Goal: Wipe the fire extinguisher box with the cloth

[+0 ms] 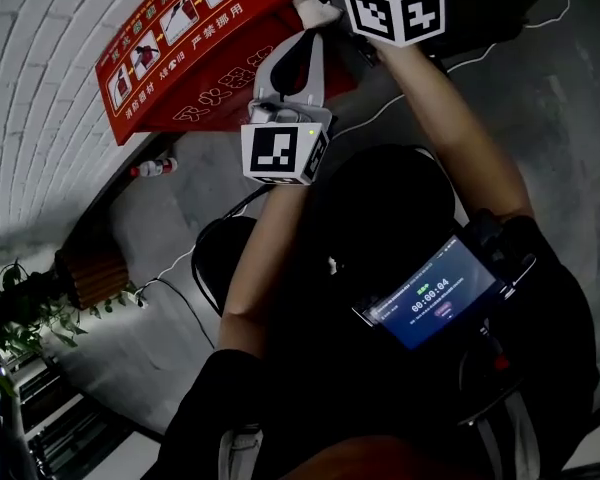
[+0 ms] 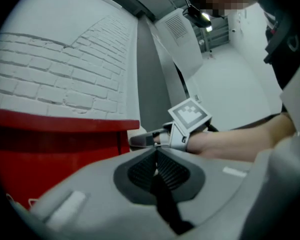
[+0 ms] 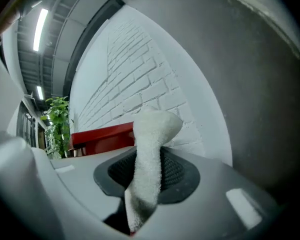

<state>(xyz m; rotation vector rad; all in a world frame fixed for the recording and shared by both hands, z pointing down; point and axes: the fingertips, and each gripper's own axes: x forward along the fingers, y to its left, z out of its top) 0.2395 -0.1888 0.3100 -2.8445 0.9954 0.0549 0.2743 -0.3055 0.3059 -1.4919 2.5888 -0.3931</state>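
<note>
Leafy plant (image 1: 15, 313) far left, red fire extinguisher box (image 1: 185, 53) against the white brick wall (image 1: 40, 88), left gripper (image 2: 156, 168) clenched on nothing, tips at the box's front, right gripper (image 3: 147, 176) pinching a white cloth (image 3: 152, 134), held by the box's far end.

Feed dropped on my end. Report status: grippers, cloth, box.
Left gripper shut, empty, near the red fire extinguisher box. Right gripper shut on the white cloth, up at the box's end; contact unclear. No obstruction seen.
</note>
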